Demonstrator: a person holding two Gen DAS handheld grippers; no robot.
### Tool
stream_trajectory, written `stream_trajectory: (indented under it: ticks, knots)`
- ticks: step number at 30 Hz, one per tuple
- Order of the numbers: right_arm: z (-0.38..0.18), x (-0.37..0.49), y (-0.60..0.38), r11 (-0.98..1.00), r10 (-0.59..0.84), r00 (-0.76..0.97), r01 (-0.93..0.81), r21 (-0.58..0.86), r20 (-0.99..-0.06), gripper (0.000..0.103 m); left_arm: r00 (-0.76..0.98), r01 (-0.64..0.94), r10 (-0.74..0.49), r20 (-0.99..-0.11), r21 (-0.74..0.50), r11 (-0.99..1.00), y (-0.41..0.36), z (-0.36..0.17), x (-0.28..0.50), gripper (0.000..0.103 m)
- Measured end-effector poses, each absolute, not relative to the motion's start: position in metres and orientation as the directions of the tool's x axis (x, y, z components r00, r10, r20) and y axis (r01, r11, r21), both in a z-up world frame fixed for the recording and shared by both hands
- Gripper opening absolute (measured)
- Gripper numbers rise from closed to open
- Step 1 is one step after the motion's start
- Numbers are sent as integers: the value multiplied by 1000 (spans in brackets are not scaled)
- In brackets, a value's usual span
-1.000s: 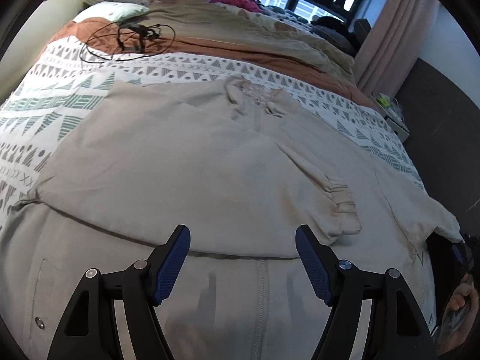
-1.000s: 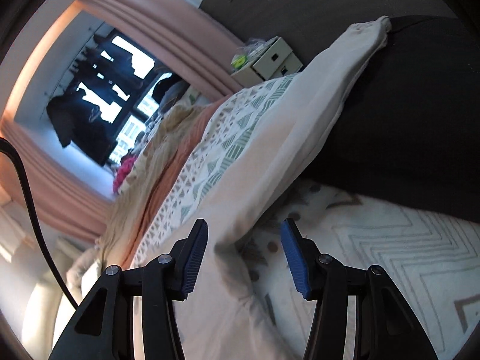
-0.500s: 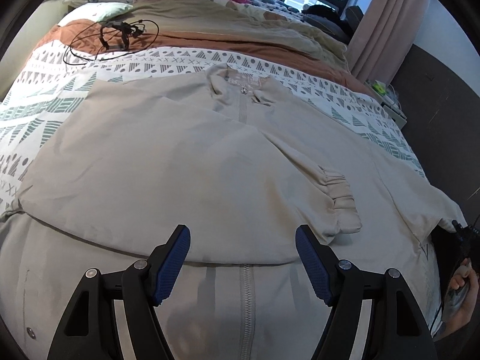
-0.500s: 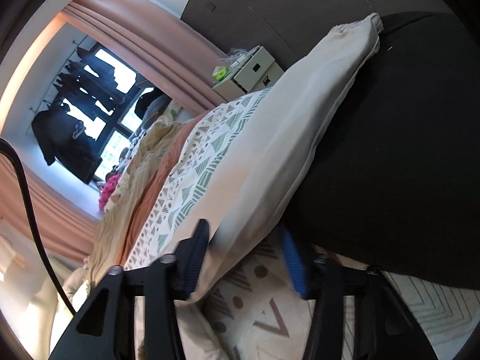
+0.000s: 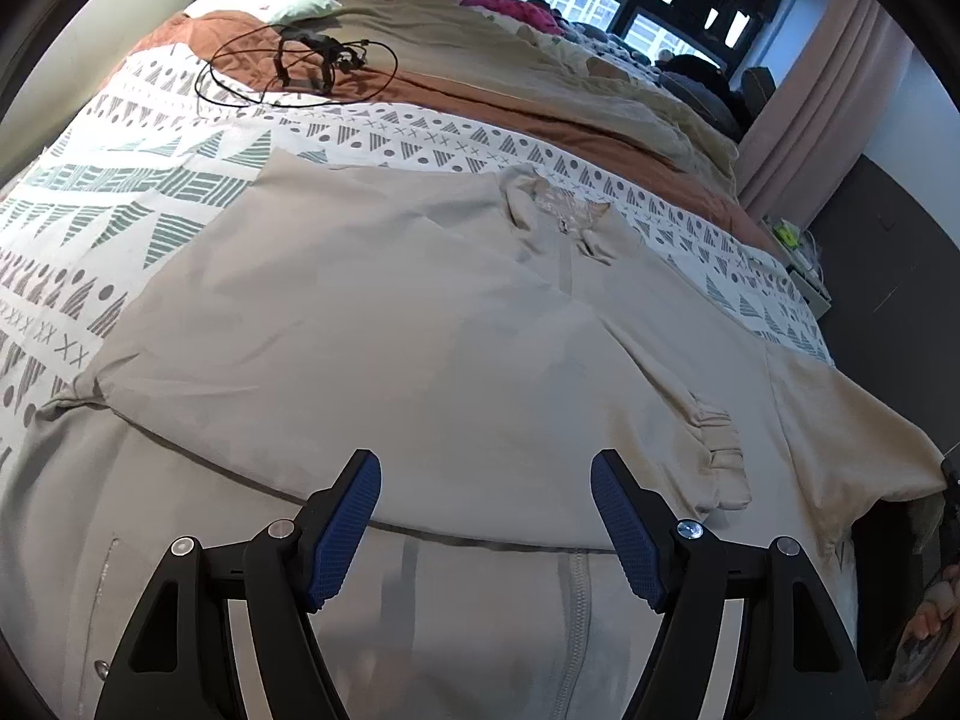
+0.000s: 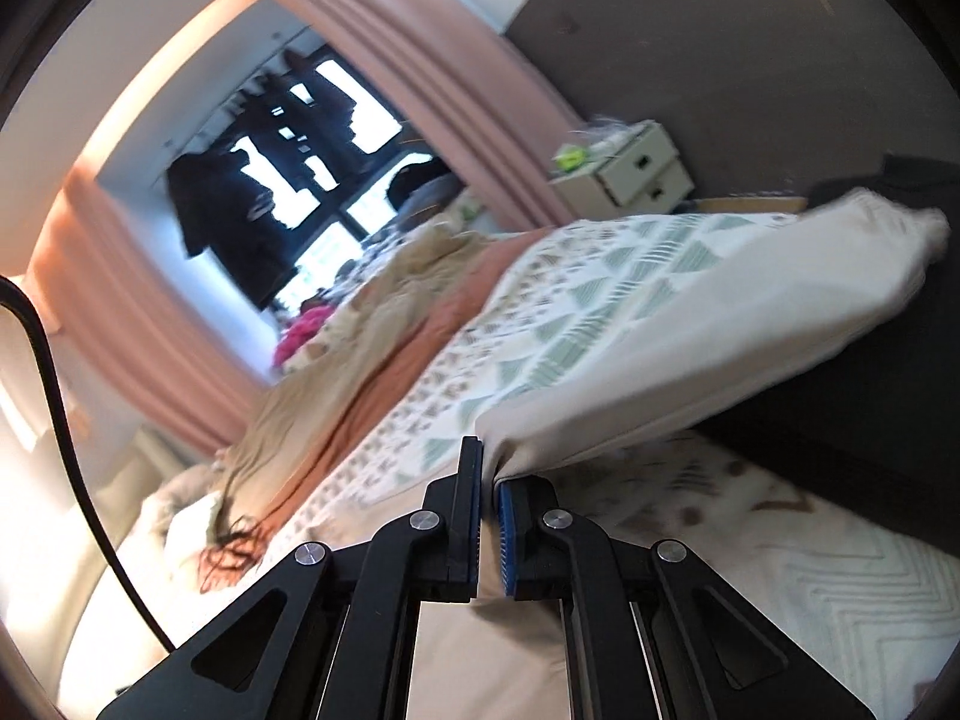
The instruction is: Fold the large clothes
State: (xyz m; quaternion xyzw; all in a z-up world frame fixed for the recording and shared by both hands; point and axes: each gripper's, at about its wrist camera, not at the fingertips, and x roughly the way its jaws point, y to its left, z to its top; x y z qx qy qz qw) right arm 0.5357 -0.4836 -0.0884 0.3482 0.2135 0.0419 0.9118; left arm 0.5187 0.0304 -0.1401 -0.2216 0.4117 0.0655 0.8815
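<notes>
A large beige zip jacket (image 5: 420,330) lies spread on the bed, collar at the far side. Its left sleeve is folded across the chest, cuff (image 5: 717,456) at the right. My left gripper (image 5: 485,525) is open and empty above the jacket's lower front, over the zip. The other sleeve (image 5: 852,450) hangs off the bed's right edge. My right gripper (image 6: 487,480) is shut on that sleeve (image 6: 690,348) and holds it stretched out above the bed's side; the cuff (image 6: 924,228) is at the far end.
A patterned bedspread (image 5: 150,192) covers the bed, with a black cable and headset (image 5: 312,66) near the pillows. Rumpled beige bedding (image 5: 540,66) lies at the back. A white bedside drawer unit (image 6: 636,171) stands by the dark wall. A patterned rug (image 6: 810,546) lies below.
My right gripper has closed on the hanging sleeve and lifted it. My left gripper has stayed open over the jacket, shifting only a little.
</notes>
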Motion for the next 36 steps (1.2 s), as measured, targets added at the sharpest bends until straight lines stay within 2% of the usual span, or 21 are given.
stream_trajectory:
  ticks: [6, 13, 17, 21, 23, 24, 25, 27, 30, 36]
  knots:
    - [-80, 540, -431, 794, 302, 875, -12, 608, -378, 6, 656, -315, -74, -751, -363, 877, 50, -139, 509, 74]
    - [-98, 552, -358, 835, 403, 784, -103, 540, -473, 6, 667, -338, -73, -742, -388, 858, 69, -137, 501, 74]
    - [-121, 563, -316, 844, 468, 693, -167, 510, -548, 6, 670, -347, -75, -738, -401, 847, 75, -136, 499, 74]
    - [-154, 573, -284, 881, 447, 570, -144, 452, -690, 8, 672, -345, -76, -737, -403, 848, 76, -135, 498, 74]
    - [-169, 573, -281, 872, 465, 508, -122, 473, -725, 20, 672, -346, -79, -736, -406, 846, 76, -136, 498, 74]
    - [-175, 572, -284, 857, 488, 484, -111, 503, -726, 36, 672, -346, -79, -736, -407, 845, 76, -136, 498, 74]
    - [-178, 568, -290, 843, 505, 478, -93, 530, -719, 45, 673, -346, -81, -735, -410, 844, 76, -136, 497, 74]
    - [-179, 557, -306, 826, 509, 498, -53, 561, -702, 50, 674, -345, -83, -734, -412, 843, 77, -134, 495, 74]
    - [-178, 543, -332, 804, 485, 549, 26, 594, -680, 67, 674, -345, -79, -735, -407, 846, 77, -134, 493, 74]
    - [-183, 509, -393, 731, 411, 646, 188, 656, -644, 68, 669, -353, -45, -742, -371, 859, 86, -134, 486, 74]
